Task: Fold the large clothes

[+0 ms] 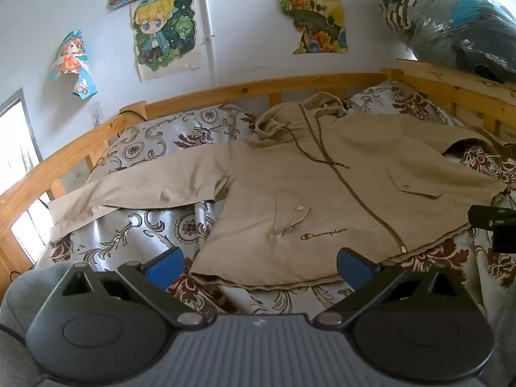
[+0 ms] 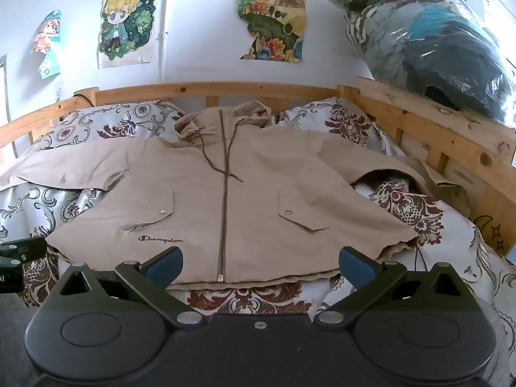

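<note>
The left tongs hang spread wide and empty above the near edge of the bed, their blue pads clear of the cloth, just short of the jacket's hem. The jacket is tan, zipped, face up, and lies across the middle of the bed on a flowered cover. Its hood reaches the far rail, between two flowered pillows. The left sleeve stretches flat toward the bed's left edge, its cuff close to the side rail there. Two snap pockets sit either side of the zip, with a stitched logo below the left one and a dark drawstring trailing down from the hood across the chest. The hem runs along the near edge of the bed. The other sleeve bends toward the right edge and bunches against the wooden side there, partly folded under itself. The right tongs also stand wide apart and empty, just above the hem near the bottom of the zip; whether they touch the cloth cannot be told. On the wall behind hang several cartoon posters. At the far right corner, a plastic-wrapped bundle rests on top of the bed's wooden side.
</note>
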### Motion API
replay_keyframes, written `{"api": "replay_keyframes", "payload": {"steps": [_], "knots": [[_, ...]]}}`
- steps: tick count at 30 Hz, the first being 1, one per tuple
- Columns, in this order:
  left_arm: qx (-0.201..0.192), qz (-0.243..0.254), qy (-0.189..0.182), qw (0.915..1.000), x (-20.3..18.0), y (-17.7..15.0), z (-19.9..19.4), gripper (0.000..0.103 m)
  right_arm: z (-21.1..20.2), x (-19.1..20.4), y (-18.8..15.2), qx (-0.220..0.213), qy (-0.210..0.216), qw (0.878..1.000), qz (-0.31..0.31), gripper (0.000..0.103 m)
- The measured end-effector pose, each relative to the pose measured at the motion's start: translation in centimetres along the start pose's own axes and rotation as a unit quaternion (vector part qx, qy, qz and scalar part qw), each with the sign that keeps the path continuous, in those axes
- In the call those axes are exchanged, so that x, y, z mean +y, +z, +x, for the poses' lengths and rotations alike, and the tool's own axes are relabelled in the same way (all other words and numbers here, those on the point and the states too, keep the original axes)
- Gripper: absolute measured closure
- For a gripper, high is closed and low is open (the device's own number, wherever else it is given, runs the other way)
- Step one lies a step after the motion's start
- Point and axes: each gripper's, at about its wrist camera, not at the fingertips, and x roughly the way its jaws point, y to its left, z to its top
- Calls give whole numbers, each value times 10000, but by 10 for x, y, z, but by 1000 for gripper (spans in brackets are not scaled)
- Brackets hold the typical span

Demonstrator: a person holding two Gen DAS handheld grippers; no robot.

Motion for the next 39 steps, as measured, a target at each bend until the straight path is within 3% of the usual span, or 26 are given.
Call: {"api": "replay_keyframes", "payload": {"steps": [39], "knots": [[-3, -20, -10, 10000, 0, 0, 0, 1, 2, -2, 0, 72, -18, 9999, 100, 1]]}}
